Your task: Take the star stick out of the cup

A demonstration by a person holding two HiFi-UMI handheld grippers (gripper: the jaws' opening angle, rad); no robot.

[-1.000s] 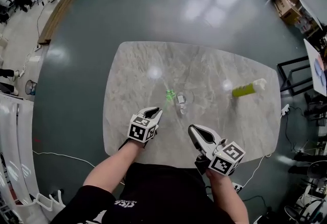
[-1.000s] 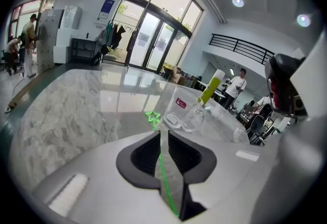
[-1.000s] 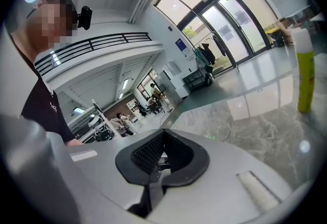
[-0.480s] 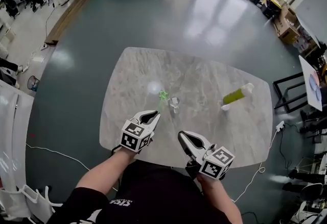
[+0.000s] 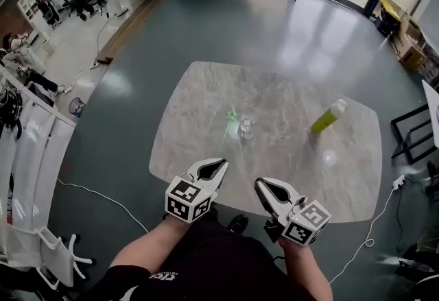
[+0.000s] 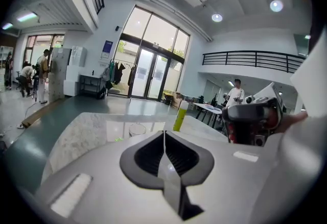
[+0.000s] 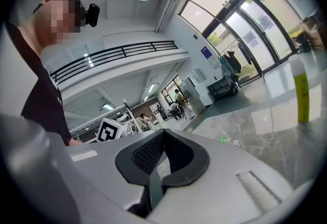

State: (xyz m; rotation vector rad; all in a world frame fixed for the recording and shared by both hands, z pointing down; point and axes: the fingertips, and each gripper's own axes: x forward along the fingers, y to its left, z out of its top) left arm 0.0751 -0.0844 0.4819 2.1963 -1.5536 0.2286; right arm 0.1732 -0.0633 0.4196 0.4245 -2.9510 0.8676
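Both tongs hang by the near edge of the marble surface (image 5: 199,94), well apart from the things on it. My left tongs (image 5: 221,165) have just been closing and are pressed together on nothing. My right tongs (image 5: 260,184) are pressed together too, empty. Mid-surface, the green star stick (image 5: 232,116) shows just left of the clear cup (image 5: 245,129). A yellow-green bottle (image 5: 326,117) stands farther right.

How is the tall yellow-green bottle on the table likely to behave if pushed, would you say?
The bottle stands tall and narrow, so a push high up would probably topple it. Its round body would likely roll on the smooth table.
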